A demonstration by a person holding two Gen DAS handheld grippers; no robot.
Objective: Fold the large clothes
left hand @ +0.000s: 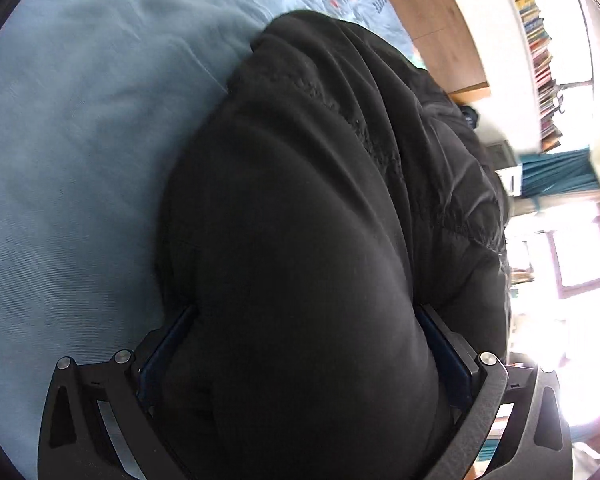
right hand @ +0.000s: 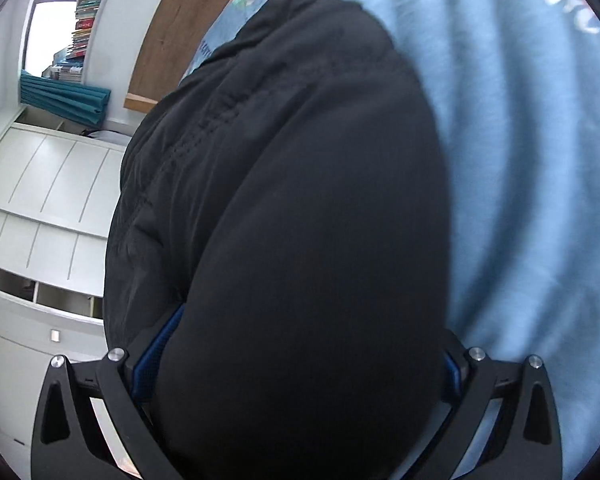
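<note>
Left wrist view: left gripper clamped around a thick bunch of the black jacket, blue-padded fingers spread wide by the bulk and pressing in from both sides. Jacket billowing forward from the jaws, quilted stitching visible along its right side, lying over the light blue bedsheet. Beyond, a wooden headboard, a row of books and a teal curtain.

Right wrist view: right gripper likewise pinching a fat fold of the black jacket between blue pads. Garment over the light blue bedsheet, white cabinets to the left, stacked books above them.
</note>
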